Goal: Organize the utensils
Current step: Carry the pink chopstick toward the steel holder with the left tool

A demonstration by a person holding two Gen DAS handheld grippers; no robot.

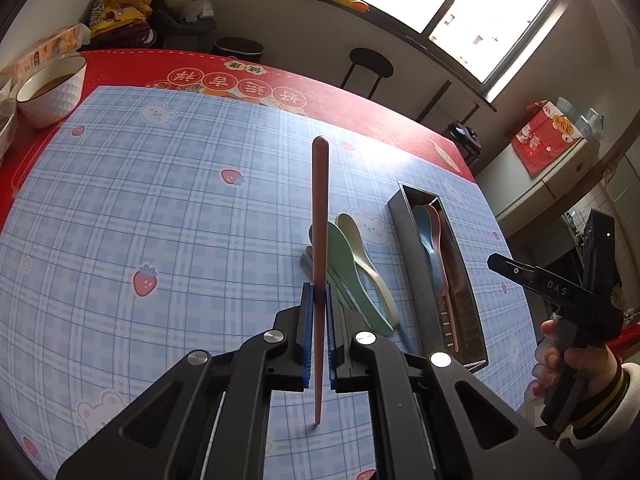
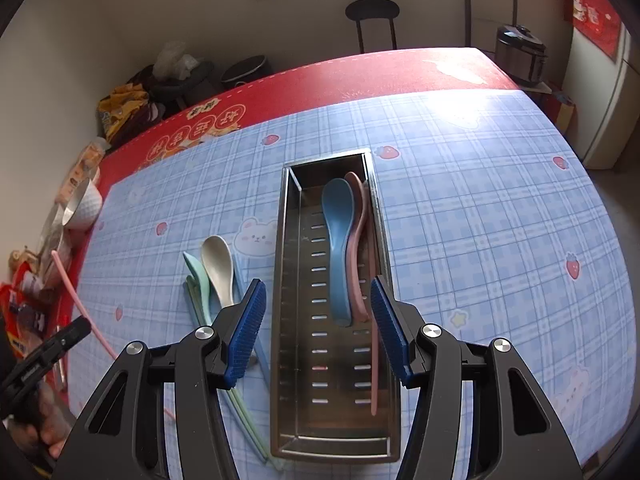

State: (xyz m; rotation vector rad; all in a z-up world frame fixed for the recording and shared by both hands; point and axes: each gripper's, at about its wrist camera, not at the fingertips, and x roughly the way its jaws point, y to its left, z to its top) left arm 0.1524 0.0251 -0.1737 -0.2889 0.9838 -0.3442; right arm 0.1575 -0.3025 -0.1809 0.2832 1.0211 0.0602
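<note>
My left gripper (image 1: 319, 300) is shut on a pink chopstick (image 1: 320, 216) and holds it above the blue checked cloth; it also shows at the left of the right wrist view (image 2: 76, 300). My right gripper (image 2: 318, 300) is open and empty, hovering over the near part of the metal utensil tray (image 2: 288, 320). The tray holds a blue spoon (image 2: 340, 240), a pink spoon (image 2: 358, 216) and a pink chopstick (image 2: 374, 360). A green spoon (image 2: 198, 276), a cream spoon (image 2: 218, 264) and some chopsticks (image 2: 240, 412) lie on the cloth left of the tray.
A white bowl (image 1: 52, 88) with brown liquid stands at the far left of the red table cover (image 1: 320, 92). Snack packets (image 2: 24, 300) lie along the left edge. A black stool (image 2: 372, 16) and a rice cooker (image 2: 520, 56) stand beyond the table.
</note>
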